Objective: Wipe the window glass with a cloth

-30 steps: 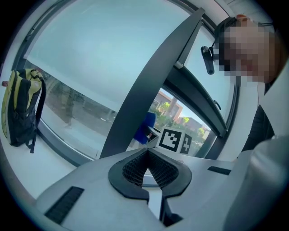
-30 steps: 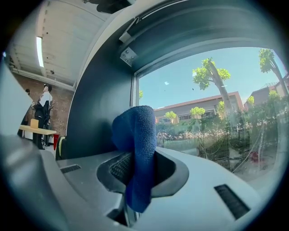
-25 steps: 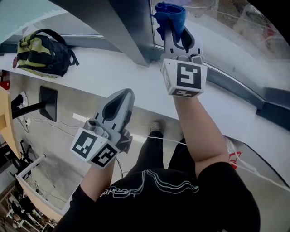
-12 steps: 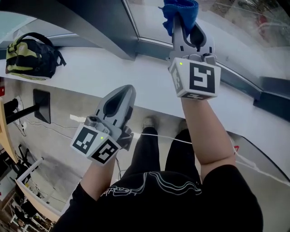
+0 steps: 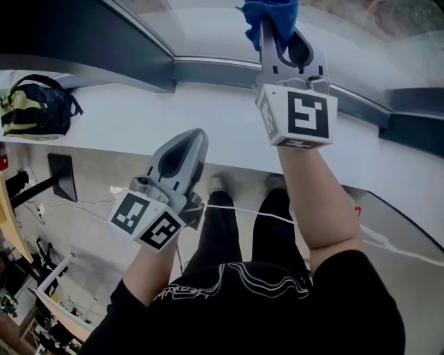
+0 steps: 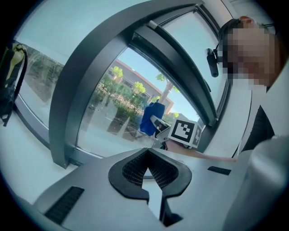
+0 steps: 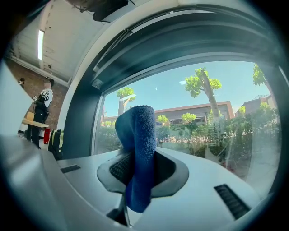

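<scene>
A folded blue cloth (image 7: 137,149) sticks up from between the jaws of my right gripper (image 7: 135,173), which is shut on it. In the head view that right gripper (image 5: 274,28) is raised in front of the window glass (image 5: 208,28), the cloth (image 5: 270,12) at the frame's top edge. Whether the cloth touches the glass I cannot tell. My left gripper (image 5: 186,149) hangs lower, over the white sill, shut with nothing between its pads (image 6: 156,169). The left gripper view shows the cloth (image 6: 151,118) in front of the glass (image 6: 113,113).
A wide white sill (image 5: 139,125) runs under the window, with a dark window frame post (image 5: 90,41) at the left. A green and black backpack (image 5: 35,107) lies on the sill at the far left. A person (image 7: 43,106) stands far back in the room.
My right gripper with the cloth has risen a little along the glass. The head view has tilted, so the backpack and frame post sit further left. The left gripper has stayed where it was.
</scene>
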Tool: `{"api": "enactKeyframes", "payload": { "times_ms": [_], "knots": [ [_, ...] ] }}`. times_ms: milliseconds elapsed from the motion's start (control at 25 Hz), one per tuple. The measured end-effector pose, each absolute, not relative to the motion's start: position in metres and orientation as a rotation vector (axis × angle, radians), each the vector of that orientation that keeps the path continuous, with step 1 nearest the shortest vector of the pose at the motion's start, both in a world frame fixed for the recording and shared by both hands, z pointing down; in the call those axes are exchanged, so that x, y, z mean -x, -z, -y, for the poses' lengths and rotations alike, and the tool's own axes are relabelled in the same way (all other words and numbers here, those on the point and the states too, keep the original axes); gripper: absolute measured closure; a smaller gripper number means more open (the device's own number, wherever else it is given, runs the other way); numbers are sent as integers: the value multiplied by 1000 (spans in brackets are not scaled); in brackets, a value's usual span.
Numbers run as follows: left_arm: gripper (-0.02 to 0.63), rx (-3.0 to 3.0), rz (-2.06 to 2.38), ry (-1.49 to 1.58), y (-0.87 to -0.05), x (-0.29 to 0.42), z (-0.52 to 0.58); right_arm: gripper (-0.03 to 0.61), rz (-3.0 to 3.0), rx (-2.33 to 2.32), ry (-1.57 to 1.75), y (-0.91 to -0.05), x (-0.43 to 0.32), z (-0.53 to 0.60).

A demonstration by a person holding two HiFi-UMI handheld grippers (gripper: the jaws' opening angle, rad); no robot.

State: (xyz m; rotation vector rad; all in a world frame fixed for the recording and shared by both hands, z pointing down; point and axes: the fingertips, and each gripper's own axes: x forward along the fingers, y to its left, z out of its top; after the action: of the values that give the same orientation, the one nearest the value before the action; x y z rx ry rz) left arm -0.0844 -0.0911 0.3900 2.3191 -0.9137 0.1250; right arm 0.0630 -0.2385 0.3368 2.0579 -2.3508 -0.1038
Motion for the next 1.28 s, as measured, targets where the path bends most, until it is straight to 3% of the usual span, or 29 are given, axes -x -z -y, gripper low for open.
{"api": "enactKeyframes", "payload": {
  "times_ms": [1280],
  "knots": [
    [607, -2380, 651, -207, -402, -173, 30, 511, 2111, -2235, 166, -340, -346, 141]
  ]
}}
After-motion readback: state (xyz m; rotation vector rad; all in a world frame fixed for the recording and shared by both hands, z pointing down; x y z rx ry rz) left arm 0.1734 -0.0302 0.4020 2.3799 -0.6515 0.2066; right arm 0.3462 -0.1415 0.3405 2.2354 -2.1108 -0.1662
